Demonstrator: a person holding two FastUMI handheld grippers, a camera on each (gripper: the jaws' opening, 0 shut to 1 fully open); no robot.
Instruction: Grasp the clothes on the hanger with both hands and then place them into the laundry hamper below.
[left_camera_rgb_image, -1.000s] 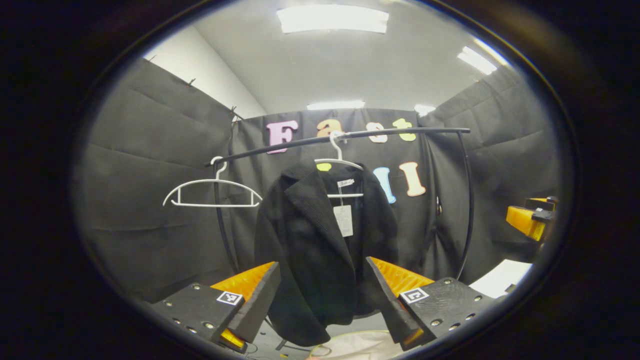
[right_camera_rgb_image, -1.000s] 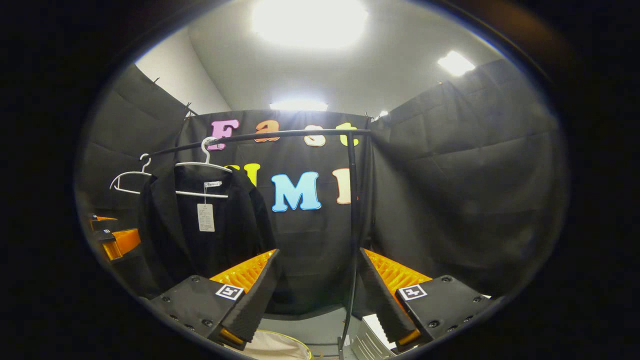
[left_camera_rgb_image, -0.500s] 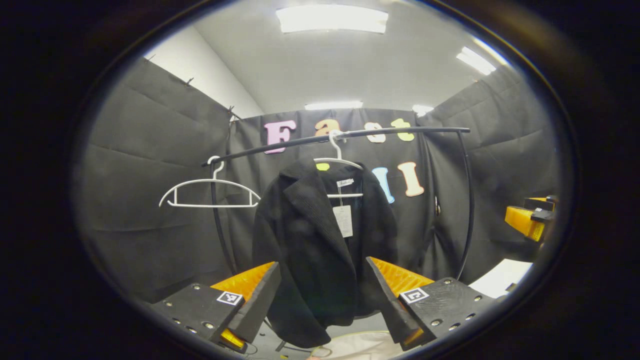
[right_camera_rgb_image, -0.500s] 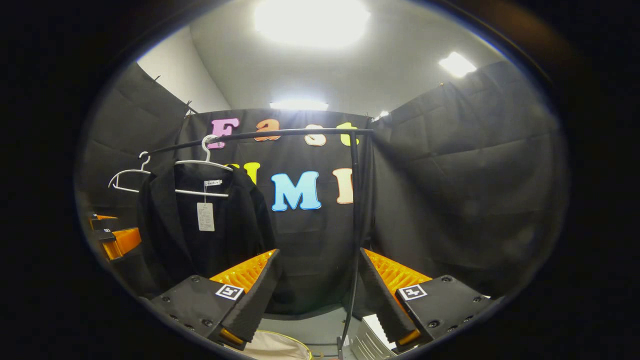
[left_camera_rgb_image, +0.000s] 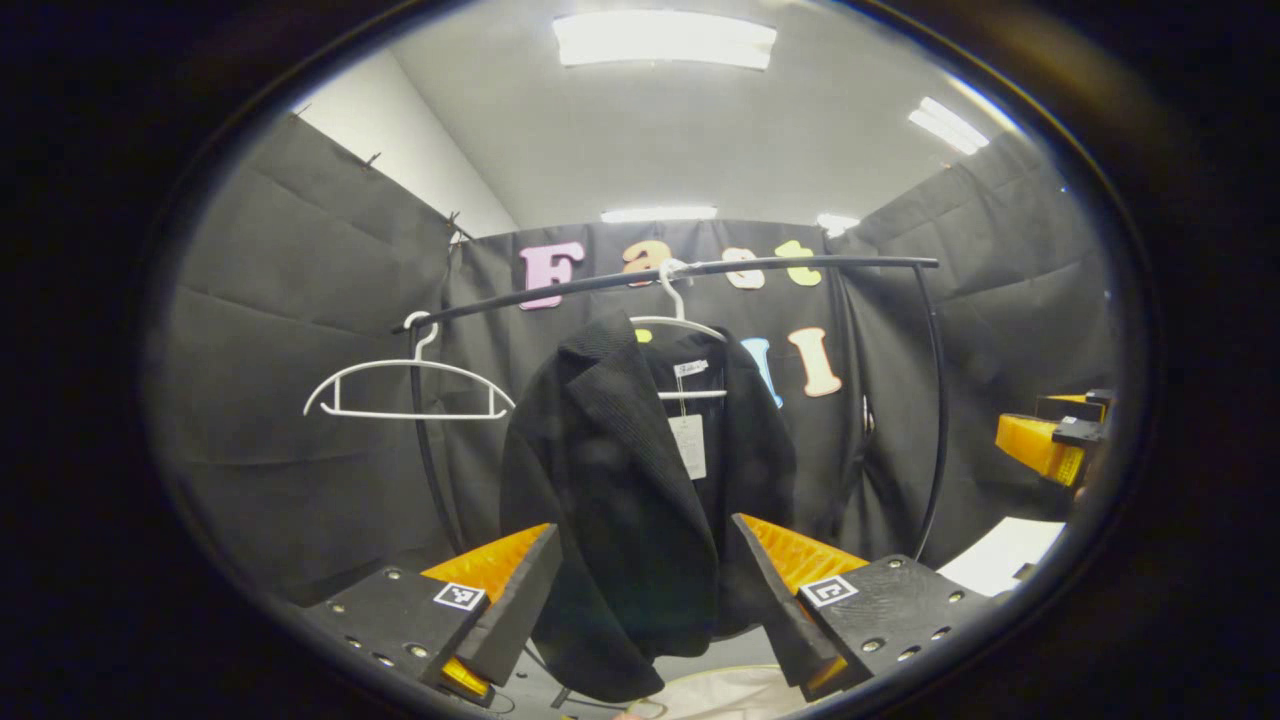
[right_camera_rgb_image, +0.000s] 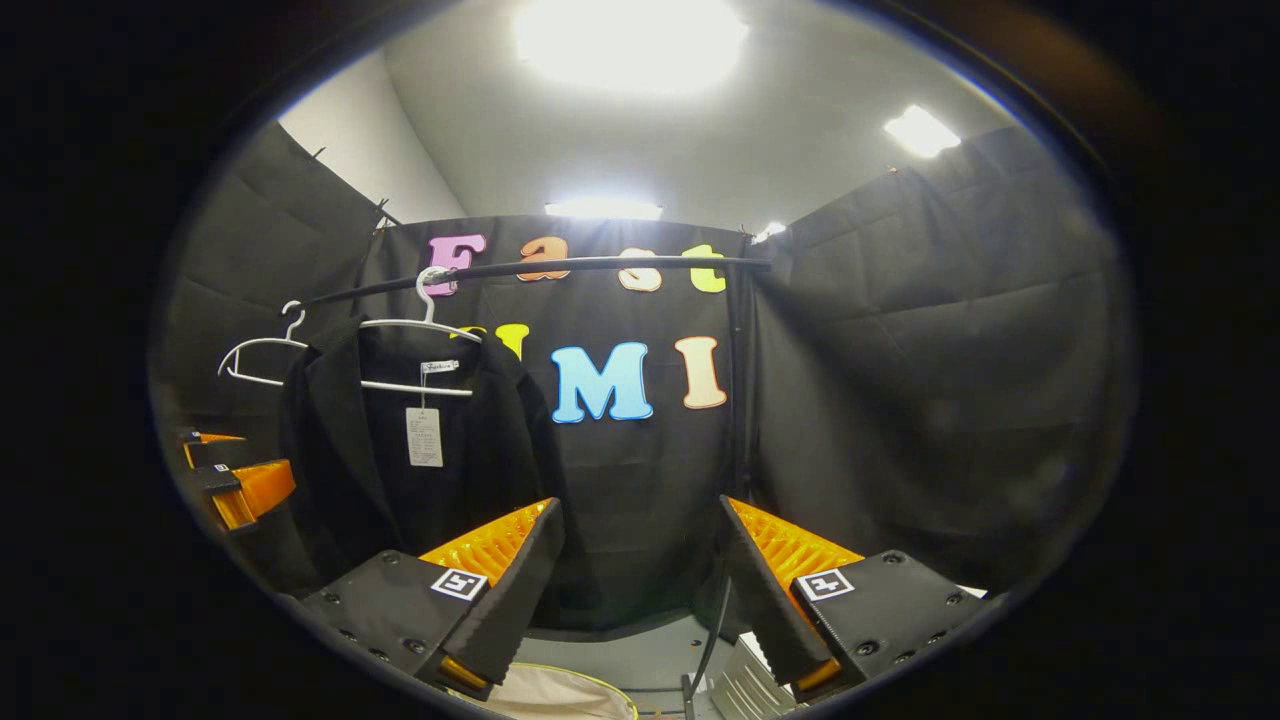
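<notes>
Right, the black corduroy jacket (left_camera_rgb_image: 640, 500) hangs on a thin white wire hanger (left_camera_rgb_image: 680, 325) from the curved black metal rail (left_camera_rgb_image: 700, 272), and in the left gripper view it sits dead ahead, framed between the two fingers. The left gripper (left_camera_rgb_image: 645, 600) is spread wide with nothing held; the jacket's lower body and left sleeve fall in the gap between the fingers, but farther off, and neither finger touches the cloth. A white paper tag (left_camera_rgb_image: 688, 446) dangles inside the open collar. To the left on the same rail hangs an empty white hanger (left_camera_rgb_image: 408, 388), apart from the jacket. Down at the bottom edge, just below the jacket's hem, peeks the pale fabric rim of the laundry hamper (left_camera_rgb_image: 730, 695).

Over in the right gripper view, the right gripper (right_camera_rgb_image: 640, 600) is also wide open and empty, aimed at the black cloth wall beside the rail's upright post. The jacket lies up and to the left of its fingers, well clear of both, its right sleeve just above the left finger. The hamper's pale rim shows low between these fingers. At the left edge of that view the other gripper sits near the jacket's sleeve.
</notes>
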